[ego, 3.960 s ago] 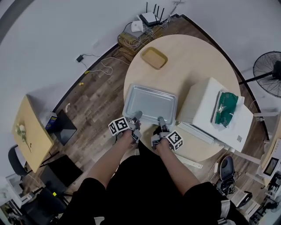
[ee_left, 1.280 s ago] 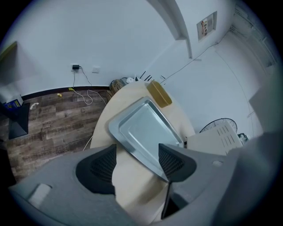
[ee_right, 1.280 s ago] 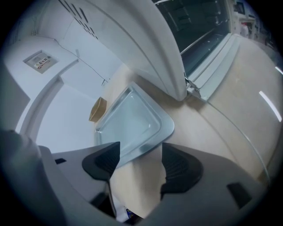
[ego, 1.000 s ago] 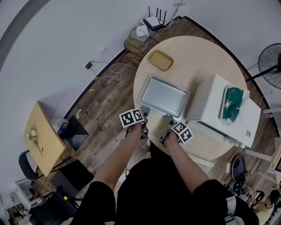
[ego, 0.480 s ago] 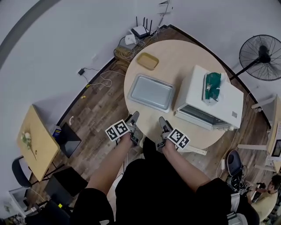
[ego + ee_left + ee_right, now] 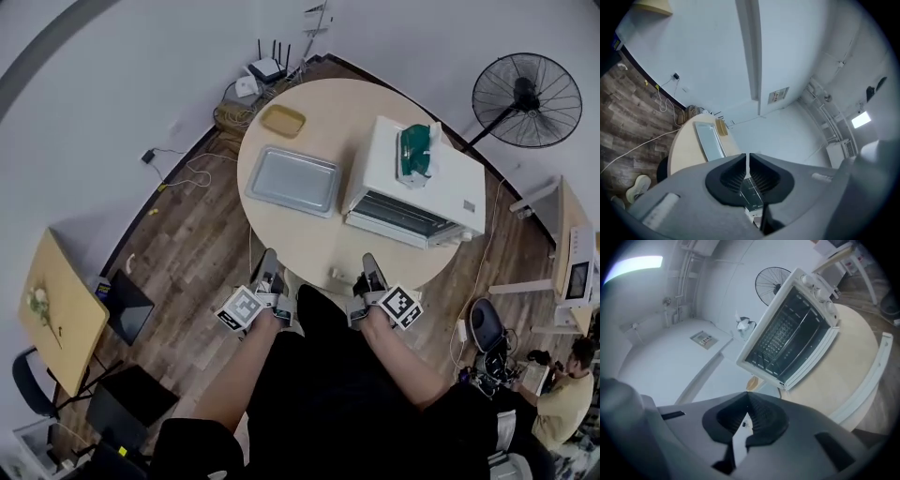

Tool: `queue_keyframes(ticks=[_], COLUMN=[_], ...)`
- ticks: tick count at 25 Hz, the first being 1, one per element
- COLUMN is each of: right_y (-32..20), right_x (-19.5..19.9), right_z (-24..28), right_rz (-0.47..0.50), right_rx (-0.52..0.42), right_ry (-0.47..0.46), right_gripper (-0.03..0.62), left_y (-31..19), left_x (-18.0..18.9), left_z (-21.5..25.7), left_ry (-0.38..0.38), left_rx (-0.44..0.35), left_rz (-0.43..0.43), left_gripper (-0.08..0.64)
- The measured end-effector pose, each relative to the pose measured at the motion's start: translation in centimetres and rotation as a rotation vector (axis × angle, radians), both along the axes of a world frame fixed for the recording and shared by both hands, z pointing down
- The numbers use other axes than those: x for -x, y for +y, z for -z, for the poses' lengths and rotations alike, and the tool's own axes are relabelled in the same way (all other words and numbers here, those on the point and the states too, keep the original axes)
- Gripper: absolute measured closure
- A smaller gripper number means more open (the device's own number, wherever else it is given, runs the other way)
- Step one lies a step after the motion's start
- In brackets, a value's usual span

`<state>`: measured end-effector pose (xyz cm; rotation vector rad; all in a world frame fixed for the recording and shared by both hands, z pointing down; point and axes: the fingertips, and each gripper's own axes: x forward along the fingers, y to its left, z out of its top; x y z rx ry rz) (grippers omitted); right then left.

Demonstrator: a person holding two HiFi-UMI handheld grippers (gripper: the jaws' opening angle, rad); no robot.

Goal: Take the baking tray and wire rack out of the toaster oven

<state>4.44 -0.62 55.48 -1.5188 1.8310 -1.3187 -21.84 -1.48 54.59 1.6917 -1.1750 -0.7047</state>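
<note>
— Round pale wooden bench (image 6: 309,246) on a dark plank floor, white walls behind. What stands on it?

— One white box-shaped toaster oven (image 6: 427,173), its glass door (image 6: 403,217) turned toward the person. As far as I can judge, the door is closed. A flat silver metal baking tray (image 6: 292,180) lies on the bench just left of the oven and clear of it, so that item is already out.

— And the rack?

— The right gripper view shows the wire rack (image 6: 785,333) as a grid behind the oven's glass. It is still inside.

— State of the grippers?

— Both hang at the bench edge in front of the oven, well apart from it. The left gripper (image 6: 269,258) has just been closing its jaws; they are now down to a thin slit with nothing between them. The right gripper (image 6: 371,262) has done the same; its tips meet and it is empty.

— Which relation governs the coming move?

— The oven door's long axis runs crosswise in front of the right gripper, which looks almost squarely at the glass. The left gripper sits further toward the oven's tray side and looks past it. The right gripper is therefore nearer the door. In my judgement the door must come down before the rack can be reached, and the jaws must be spread again first.
</note>
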Motion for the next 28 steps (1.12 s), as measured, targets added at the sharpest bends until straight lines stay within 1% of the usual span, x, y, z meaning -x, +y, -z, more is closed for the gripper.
queue_keyframes(ticks=[5,8,10,14,18,20,23,26,28], right_y=[3.8,4.7,4.6,4.9,5.9,6.3,6.8,6.7,6.0], right_x=[-0.3,-1.4,-2.5,-4.5,-7.8,-10.3,-14.7,-18.1,-19.7], right_z=[1.9,2.1,2.6,4.2,4.4,3.7,2.2,1.6,1.3], right_rz=[0.091,0.088,0.058,-0.009,-0.073,-0.115,-0.196,-0.259,-0.277], right_rx=[-0.091,-0.096,-0.096,-0.135,-0.140,-0.115,-0.042,-0.011,0.004], right_ry=[0.134,0.186,0.197,0.205,0.217,0.230,0.224,0.200,0.204], right_gripper=[0.591,0.591,0.591,0.591,0.591,0.591,0.591,0.591,0.591], left_y=[3.0,4.1,4.5,4.3,2.7,1.4,-0.4,-1.8,-2.9], left_x=[-4.7,-7.0,-8.1,-9.9,-14.2,-16.4,-19.4,-21.8,-22.9], left_z=[-0.3,-0.3,-0.3,-0.7,-0.9,-0.7,-0.6,-0.4,-0.6], left_ry=[0.060,0.087,0.092,0.100,0.080,0.068,0.068,0.109,0.130], left_rx=[-0.038,-0.039,-0.035,-0.006,0.008,0.006,0.025,0.045,0.056], left_rz=[-0.107,-0.148,-0.162,-0.191,-0.298,-0.334,-0.349,-0.333,-0.321], left_gripper=[0.540,0.540,0.540,0.540,0.540,0.540,0.540,0.540,0.538])
